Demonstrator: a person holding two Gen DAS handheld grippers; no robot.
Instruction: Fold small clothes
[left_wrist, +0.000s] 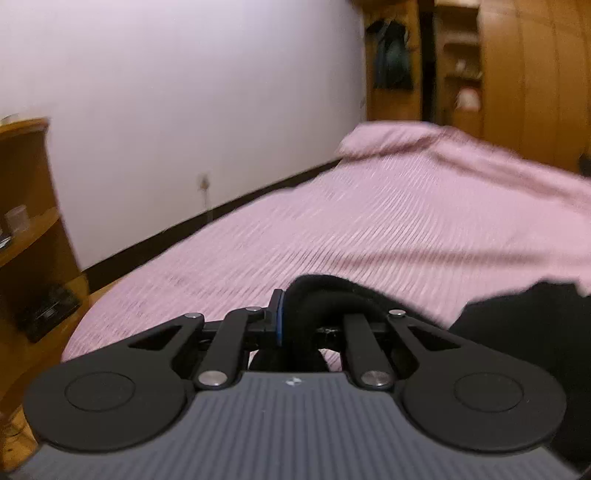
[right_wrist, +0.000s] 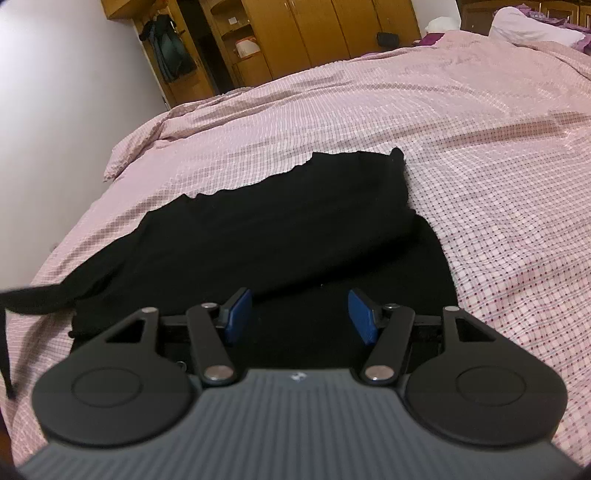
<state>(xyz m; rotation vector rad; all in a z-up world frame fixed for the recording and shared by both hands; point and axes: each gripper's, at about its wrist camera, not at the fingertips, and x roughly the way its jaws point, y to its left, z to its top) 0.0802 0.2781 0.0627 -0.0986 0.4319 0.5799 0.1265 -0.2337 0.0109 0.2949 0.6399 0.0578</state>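
Note:
A black garment (right_wrist: 280, 236) lies spread on the pink checked bedspread (right_wrist: 369, 110), with one part folded over the rest and a thin strap trailing off at the left. My right gripper (right_wrist: 300, 319) is open, its blue pads just above the garment's near edge. In the left wrist view my left gripper (left_wrist: 295, 317) is shut on a bunched fold of the black garment (left_wrist: 325, 291), held above the bedspread (left_wrist: 369, 221). More black cloth (left_wrist: 524, 325) hangs at the right.
A white wall (left_wrist: 184, 92) runs along the bed's left side. A wooden shelf unit (left_wrist: 26, 221) stands at the near left. Wooden wardrobes (right_wrist: 314, 29) and hanging dark clothes (right_wrist: 170, 48) stand beyond the bed. A white pillow (right_wrist: 532, 26) lies at the far right.

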